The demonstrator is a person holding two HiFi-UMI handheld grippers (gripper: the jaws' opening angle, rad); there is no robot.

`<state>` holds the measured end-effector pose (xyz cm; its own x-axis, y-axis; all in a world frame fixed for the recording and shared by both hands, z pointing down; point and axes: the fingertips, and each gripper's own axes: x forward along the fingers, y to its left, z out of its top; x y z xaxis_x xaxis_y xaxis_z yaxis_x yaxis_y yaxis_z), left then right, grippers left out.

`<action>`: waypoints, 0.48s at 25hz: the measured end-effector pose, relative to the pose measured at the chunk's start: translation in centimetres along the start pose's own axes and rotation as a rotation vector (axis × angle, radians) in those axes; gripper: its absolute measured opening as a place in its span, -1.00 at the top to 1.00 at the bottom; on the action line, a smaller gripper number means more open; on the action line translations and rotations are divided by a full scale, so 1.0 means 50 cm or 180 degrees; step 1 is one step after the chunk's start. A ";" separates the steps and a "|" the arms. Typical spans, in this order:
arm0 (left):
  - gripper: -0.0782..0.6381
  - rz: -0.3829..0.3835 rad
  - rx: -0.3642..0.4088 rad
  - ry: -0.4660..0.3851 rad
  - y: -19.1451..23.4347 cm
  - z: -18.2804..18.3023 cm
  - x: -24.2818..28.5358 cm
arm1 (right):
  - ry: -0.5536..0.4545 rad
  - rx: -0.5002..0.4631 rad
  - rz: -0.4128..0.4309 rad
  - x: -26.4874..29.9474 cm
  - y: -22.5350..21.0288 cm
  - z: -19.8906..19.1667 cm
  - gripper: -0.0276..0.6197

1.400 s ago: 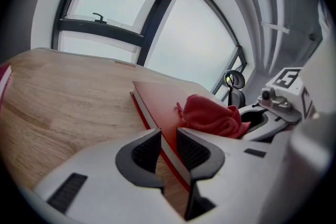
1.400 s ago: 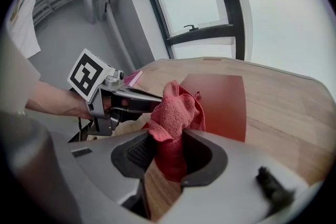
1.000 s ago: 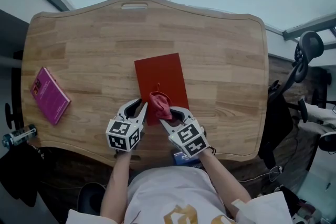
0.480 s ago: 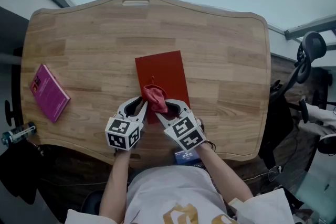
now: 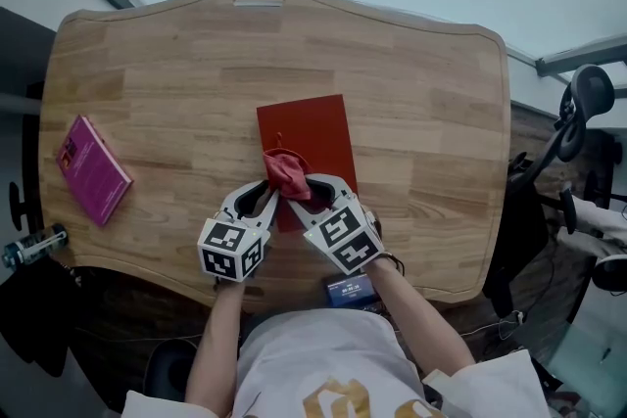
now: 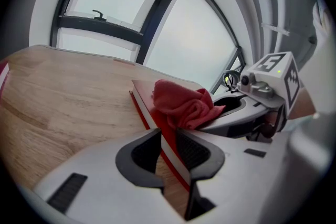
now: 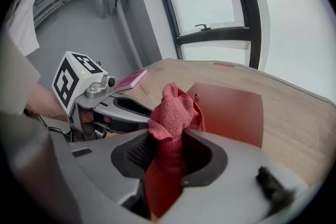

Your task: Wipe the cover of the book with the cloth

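Fingers of the left gripper are closed narrow on the near-left edge of the red book. White page block and red cover run straight between the two pads, pinched from both sides. Fingers of the right gripper are clamped on a red cloth. One fold drops down between the pads; the rest bunches in a wad above the tips. In the head view the wad sits on the book's cover at its 6 o'clock end, left of the midline, and the left gripper view shows it touching the cover. The left gripper comes at the book from 7 o'clock and the right gripper from 5 o'clock, tips close together, nearly meeting at the cloth. The marker cube on each sits back toward the person. The book lies about mid-bench, its long side running 12 to 6 and leaning slightly toward 11. Most of the cover, from centre out to 12 o'clock, is bare. Cannot tell whether the gripped corner is lifted off the wood. Further out, a pink book lies flat near the bench's 9 o'clock edge, well apart from the red one. A bottle shows just past the 8 o'clock edge. An office chair stands beyond the 3 o'clock edge.
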<state>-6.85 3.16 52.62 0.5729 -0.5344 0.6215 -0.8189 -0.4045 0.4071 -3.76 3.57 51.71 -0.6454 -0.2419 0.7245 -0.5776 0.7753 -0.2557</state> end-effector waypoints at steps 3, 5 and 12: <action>0.51 -0.0003 0.0006 0.0004 -0.001 0.001 0.000 | -0.0007 -0.0024 -0.0005 0.004 -0.007 0.008 0.47; 0.51 -0.0006 0.0007 0.0007 -0.002 0.001 -0.001 | -0.0006 -0.0039 -0.0005 0.007 -0.010 0.013 0.47; 0.51 -0.0016 -0.0004 0.0001 -0.002 0.000 0.001 | -0.0011 -0.0074 0.0019 0.014 -0.021 0.023 0.47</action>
<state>-6.75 3.17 52.59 0.5770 -0.5321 0.6196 -0.8161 -0.4063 0.4110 -4.19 1.94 51.76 -0.6504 -0.2392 0.7209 -0.5619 0.7901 -0.2449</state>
